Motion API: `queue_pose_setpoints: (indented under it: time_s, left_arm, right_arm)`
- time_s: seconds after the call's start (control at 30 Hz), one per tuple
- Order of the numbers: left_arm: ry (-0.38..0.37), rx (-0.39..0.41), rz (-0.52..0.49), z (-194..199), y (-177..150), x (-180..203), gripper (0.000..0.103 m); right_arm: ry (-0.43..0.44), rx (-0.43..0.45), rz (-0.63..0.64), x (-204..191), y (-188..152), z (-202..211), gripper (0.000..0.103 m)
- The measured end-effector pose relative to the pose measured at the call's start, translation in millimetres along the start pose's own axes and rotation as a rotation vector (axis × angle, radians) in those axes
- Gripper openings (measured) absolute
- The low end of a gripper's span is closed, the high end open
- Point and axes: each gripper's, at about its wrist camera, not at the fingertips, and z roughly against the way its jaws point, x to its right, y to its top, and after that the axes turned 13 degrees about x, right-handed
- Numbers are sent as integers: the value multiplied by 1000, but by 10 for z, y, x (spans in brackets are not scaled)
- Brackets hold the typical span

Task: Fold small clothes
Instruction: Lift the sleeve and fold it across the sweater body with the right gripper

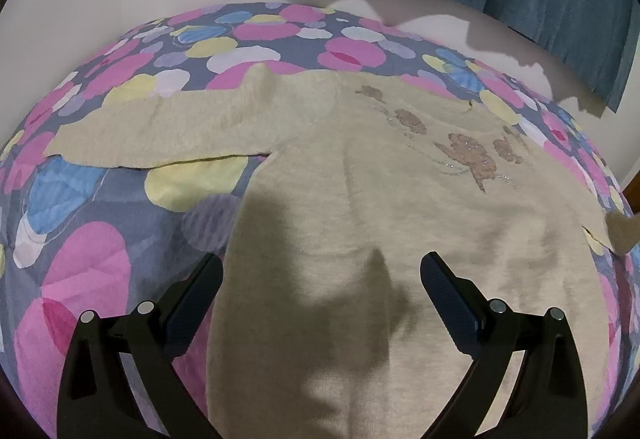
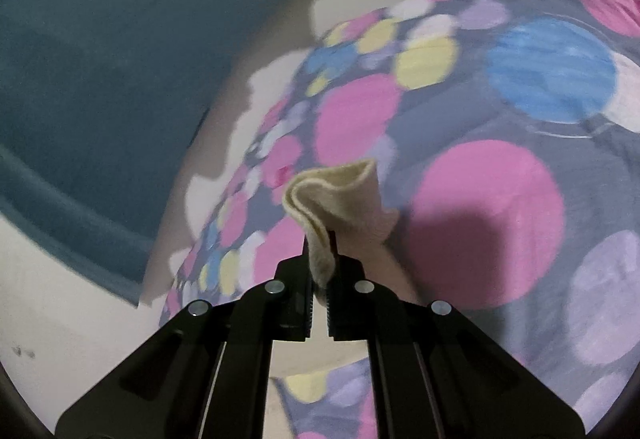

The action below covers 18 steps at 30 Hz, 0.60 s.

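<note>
Here the right tool (image 2: 320, 243) pinches the fuzzy cream sweater's (image 1: 400, 199) ribbed cuff (image 2: 340, 195).

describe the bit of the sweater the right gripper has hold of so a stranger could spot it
On the bedspread printed with big pink, blue and yellow dots lies a cream sweater. The right gripper has its jaws shut on the sleeve cuff, lifted above the spread. Unlike the flat far sleeve, it is a doubled, ribbed, curled edge.

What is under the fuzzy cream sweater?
The cream sweater lies on a bedspread with pink, blue and yellow circles. The part beneath the sweater is covered, so anything there stays hidden.
</note>
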Motion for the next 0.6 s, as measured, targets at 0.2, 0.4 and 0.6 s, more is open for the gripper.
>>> queue_pose_setpoints:
  time_s: [0.2, 0.4, 0.6]
  left_arm:
    - [-2, 5, 2, 41, 32, 7, 99]
    - [0, 12, 15, 80, 72, -25, 99]
    - [2, 33, 26, 129, 173, -95, 99]
  right_arm:
    - [75, -40, 178, -901, -375, -147, 4]
    - [174, -117, 303, -1739, -992, -309, 4]
    - [263, -208, 405, -2482, -1775, -500, 4]
